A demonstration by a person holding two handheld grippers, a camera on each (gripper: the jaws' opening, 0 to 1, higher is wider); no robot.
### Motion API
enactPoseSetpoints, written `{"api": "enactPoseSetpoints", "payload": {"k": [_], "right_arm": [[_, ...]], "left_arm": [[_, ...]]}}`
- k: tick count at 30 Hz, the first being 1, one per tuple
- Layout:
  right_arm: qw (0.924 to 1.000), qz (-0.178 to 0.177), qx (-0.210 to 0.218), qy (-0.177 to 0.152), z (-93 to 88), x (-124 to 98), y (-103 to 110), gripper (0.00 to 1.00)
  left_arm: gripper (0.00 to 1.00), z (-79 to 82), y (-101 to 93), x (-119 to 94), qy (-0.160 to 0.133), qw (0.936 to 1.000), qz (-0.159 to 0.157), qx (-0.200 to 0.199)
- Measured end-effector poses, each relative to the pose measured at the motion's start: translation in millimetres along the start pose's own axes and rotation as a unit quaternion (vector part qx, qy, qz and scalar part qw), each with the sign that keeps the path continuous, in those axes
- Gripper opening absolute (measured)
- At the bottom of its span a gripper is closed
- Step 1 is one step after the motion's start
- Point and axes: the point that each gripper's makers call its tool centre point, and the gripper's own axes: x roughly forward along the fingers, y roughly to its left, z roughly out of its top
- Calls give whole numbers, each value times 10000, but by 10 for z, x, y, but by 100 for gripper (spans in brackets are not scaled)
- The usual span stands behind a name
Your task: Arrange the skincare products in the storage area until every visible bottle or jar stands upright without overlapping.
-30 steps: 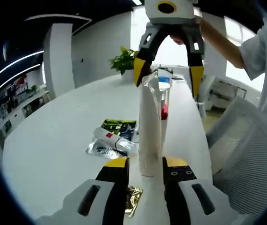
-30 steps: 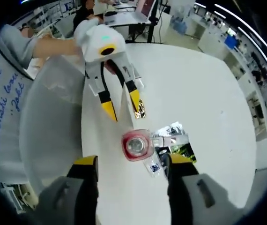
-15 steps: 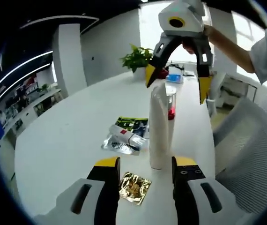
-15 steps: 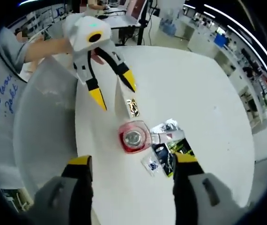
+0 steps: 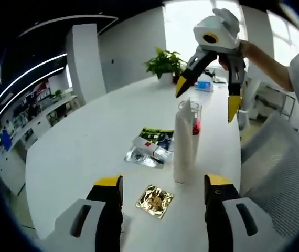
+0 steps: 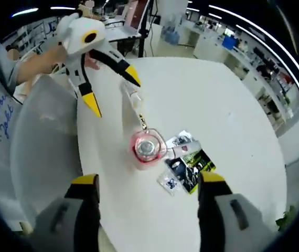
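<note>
— White tabletop [image 5: 81,152], long and rounded, runs away from us toward a potted plant [image 5: 163,63] at its far end; we see an open office with ceiling light strips, shelving off to one side and bright windows behind the plant. A mesh chair [image 5: 280,173] sits at the table's edge.

— And from our right gripper view we look nearly straight down on that same table [image 6: 233,121], with desks and monitors beyond it.

— What do we have on it?

— A white tube [image 5: 182,147] stands upright near the edge, and touching or just behind it a clear bottle with a red base [image 5: 193,123], also upright. From above, the bottle [image 6: 147,148] shows as a pink ring with a silvery cap. Beside them lie a small white tube [image 5: 148,148] flat across silver and dark green sachets [image 5: 157,137], and a gold foil packet [image 5: 155,200] just in front of our left jaws.

— The grippers?

— Our left gripper [image 5: 163,197] has its jaws spread wide with nothing between them, short of the white tube. Our right gripper [image 6: 147,191] is likewise parted and empty, held above the bottle; we see it [image 5: 208,97] in the left gripper view hovering over the two upright containers.

— Anything in the way?

— The lying tube and sachets overlap one another.
</note>
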Motion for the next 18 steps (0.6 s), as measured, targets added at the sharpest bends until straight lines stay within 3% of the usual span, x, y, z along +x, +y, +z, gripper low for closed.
{"api": "enactPoseSetpoints", "payload": {"k": [18], "right_arm": [[9986, -281, 384, -220, -34, -74, 28, 99]], "left_arm": [[83, 4, 22, -291, 357, 9984, 400, -158]]}}
